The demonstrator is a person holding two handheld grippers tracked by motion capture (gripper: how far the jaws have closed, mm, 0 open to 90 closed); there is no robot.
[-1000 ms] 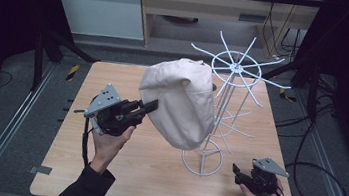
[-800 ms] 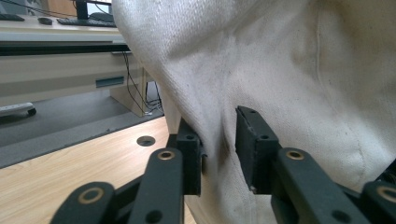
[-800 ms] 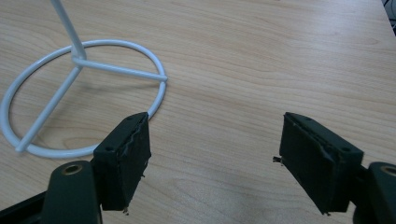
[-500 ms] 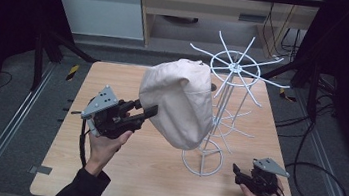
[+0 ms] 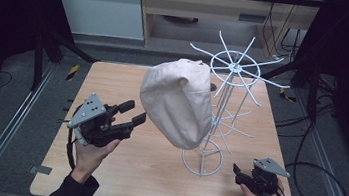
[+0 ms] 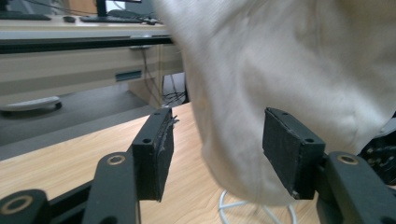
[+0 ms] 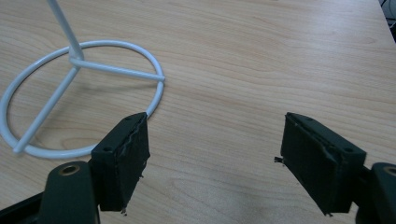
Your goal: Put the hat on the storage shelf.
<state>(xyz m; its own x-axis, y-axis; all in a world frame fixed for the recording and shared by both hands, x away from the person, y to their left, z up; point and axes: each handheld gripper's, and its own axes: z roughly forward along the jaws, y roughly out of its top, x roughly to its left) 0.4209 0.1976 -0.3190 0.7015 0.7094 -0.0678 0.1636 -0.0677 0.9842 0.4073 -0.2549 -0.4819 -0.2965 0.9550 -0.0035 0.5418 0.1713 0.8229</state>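
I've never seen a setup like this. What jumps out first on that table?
A pale cloth hat hangs from a tall white wire rack near the middle of the wooden table. Just left of the hat, the left gripper points at it with its jaws apart. The right gripper sits low at the near right corner, jaws open beside the rack's ring-shaped foot.

The left gripper (image 5: pixel 133 113) has drawn back from the cap (image 5: pixel 178 101)
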